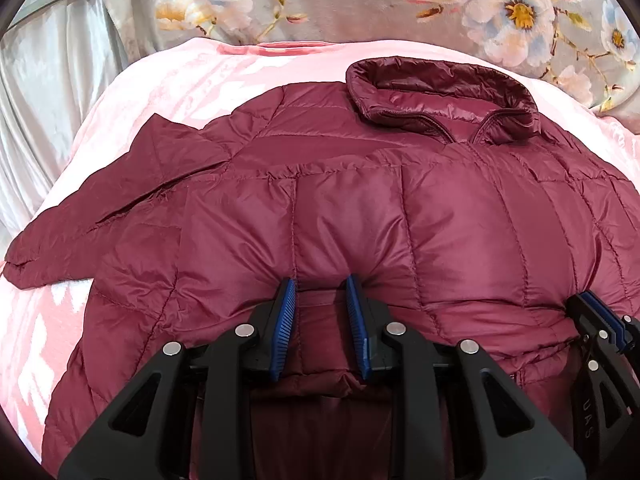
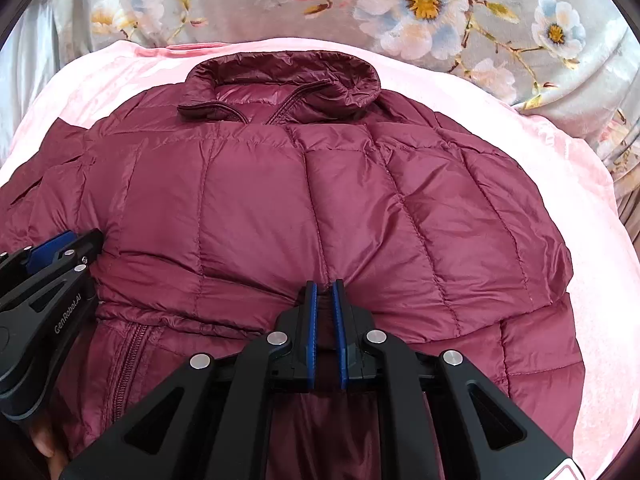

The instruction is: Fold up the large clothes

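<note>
- Your left gripper (image 1: 321, 286) has its jaws part-way apart with a ridge of the jacket (image 1: 360, 208) bunched between them; the pads press the fabric from both sides, so I judge it a loose pinch, not a firm one.
- Your right gripper (image 2: 325, 292) has its jaws nearly together on a thin pleat of the same folded edge; that one looks clamped.
- Both grips sit side by side on the near fold of the jacket, the lower part apparently brought up over the body.
- The shell is slick and puffy. If you lift or drag from here, the left pinch may slide off first, because so little cloth sits between wide-set pads; the fold would then skew toward one side.
- Trapped air in the quilting could spring the fold back open once you let go.
- The sleeve (image 1: 100, 216) lies spread out to the left, off the body; pull forward and it may trail and bunch under the fold.
- The collar (image 2: 280, 80) stands at the far end, zip partly open; pushing the fold that far could crumple it.
- The jacket lies on a pink blanket (image 2: 540, 168) on the bed, with a floral cover (image 2: 400, 8) beyond; the soft blanket may ruck up and drag along.
- No containers show in either view.
</note>
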Action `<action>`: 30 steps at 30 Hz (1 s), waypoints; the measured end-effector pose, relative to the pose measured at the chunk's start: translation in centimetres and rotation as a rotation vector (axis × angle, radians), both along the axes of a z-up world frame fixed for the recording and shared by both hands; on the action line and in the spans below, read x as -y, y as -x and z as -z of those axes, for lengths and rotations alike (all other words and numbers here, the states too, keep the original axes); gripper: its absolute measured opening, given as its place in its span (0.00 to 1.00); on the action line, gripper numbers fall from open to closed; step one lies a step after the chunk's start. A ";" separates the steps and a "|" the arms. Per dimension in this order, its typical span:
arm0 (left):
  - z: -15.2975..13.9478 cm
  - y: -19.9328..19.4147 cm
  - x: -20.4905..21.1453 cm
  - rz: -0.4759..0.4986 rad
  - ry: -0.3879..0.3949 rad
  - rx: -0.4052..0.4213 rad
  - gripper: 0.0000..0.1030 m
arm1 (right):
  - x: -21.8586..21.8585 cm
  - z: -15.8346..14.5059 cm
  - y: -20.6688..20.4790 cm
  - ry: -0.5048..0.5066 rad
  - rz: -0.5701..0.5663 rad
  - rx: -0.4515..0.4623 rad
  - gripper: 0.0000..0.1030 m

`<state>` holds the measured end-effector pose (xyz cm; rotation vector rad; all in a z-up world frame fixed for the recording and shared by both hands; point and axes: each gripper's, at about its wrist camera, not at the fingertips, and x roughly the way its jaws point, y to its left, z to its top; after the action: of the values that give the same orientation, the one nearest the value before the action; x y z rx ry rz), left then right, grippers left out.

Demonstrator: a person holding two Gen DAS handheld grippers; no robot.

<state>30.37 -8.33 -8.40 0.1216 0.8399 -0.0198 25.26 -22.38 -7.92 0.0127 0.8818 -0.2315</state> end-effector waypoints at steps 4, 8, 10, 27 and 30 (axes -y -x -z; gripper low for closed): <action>0.0 0.0 0.1 0.000 -0.007 0.000 0.25 | -0.1 0.0 0.0 0.011 0.000 -0.003 0.10; 0.0 0.0 0.1 0.000 -0.002 0.000 0.25 | -0.1 0.0 -0.1 0.015 0.002 -0.005 0.10; -0.1 0.0 -0.1 0.000 0.017 -0.001 0.26 | -0.1 -0.1 -0.1 0.015 0.002 -0.005 0.10; -5.2 2.7 -30.7 -0.513 0.225 0.068 0.86 | -8.9 -4.2 3.6 -0.028 -0.113 0.128 0.44; -3.6 2.8 -38.2 -0.670 0.290 0.039 0.86 | -9.7 -4.2 4.2 -0.034 -0.129 0.132 0.47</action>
<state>27.55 29.89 -4.77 -0.4336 0.7968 0.4873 21.03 -12.64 -3.74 0.0031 0.7519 -0.0939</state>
